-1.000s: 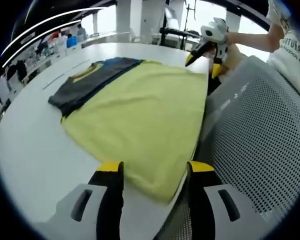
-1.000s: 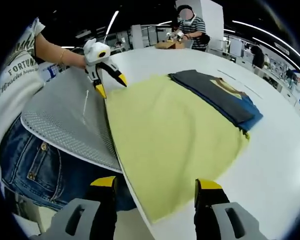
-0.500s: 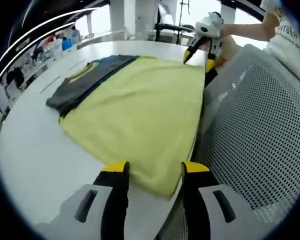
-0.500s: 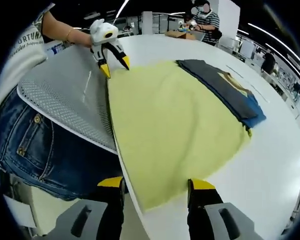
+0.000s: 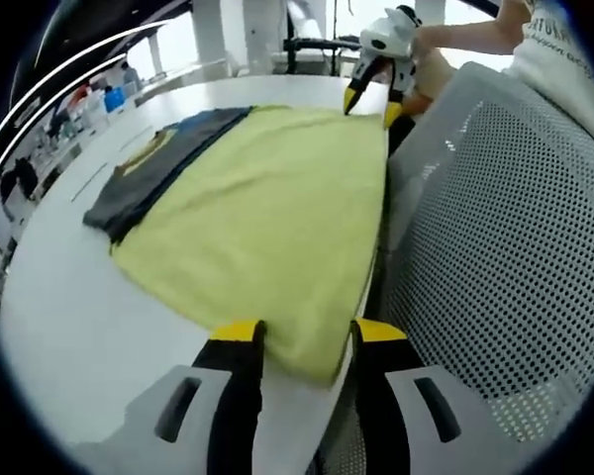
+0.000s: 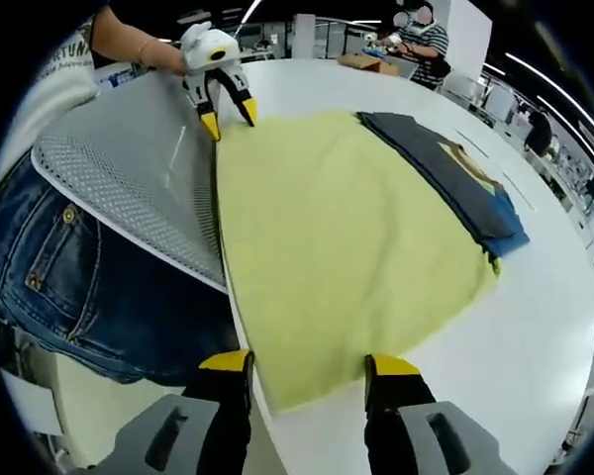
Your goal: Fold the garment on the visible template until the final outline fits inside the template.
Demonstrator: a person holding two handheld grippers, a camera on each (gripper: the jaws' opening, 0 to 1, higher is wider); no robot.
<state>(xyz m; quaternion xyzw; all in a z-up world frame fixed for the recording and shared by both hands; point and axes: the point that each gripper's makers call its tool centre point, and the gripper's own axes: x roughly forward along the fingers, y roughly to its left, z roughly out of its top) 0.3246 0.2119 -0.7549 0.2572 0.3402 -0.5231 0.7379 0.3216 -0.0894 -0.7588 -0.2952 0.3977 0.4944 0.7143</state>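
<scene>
yellow cloth, soft and limp by the look of it, lies spread flat on the white table (image 5: 59, 297): this is the garment (image 5: 267, 208), with a dark grey and blue part folded along its far side. its near edge runs along the table's rim, next to a grey mesh chair back (image 5: 495, 247) and the person's jeans (image 6: 69, 297).

the left gripper (image 5: 302, 336) sits at one near corner of the garment, its yellow-tipped jaws apart with the corner lying between them, not clamped. the right gripper (image 6: 307, 368) is at the other near corner in the same way, jaws apart astride the hem. each one shows far off in the other's view, poised over its corner.

such thin fabric will probably sag and drape once lifted, and weighs little, so a one-corner lift would likely let it twist. the two near corners look like the sensible holds, pinched close to the edge through the full thickness, then carried together so the fold stays straight. i cannot make out a template outline under the cloth.
</scene>
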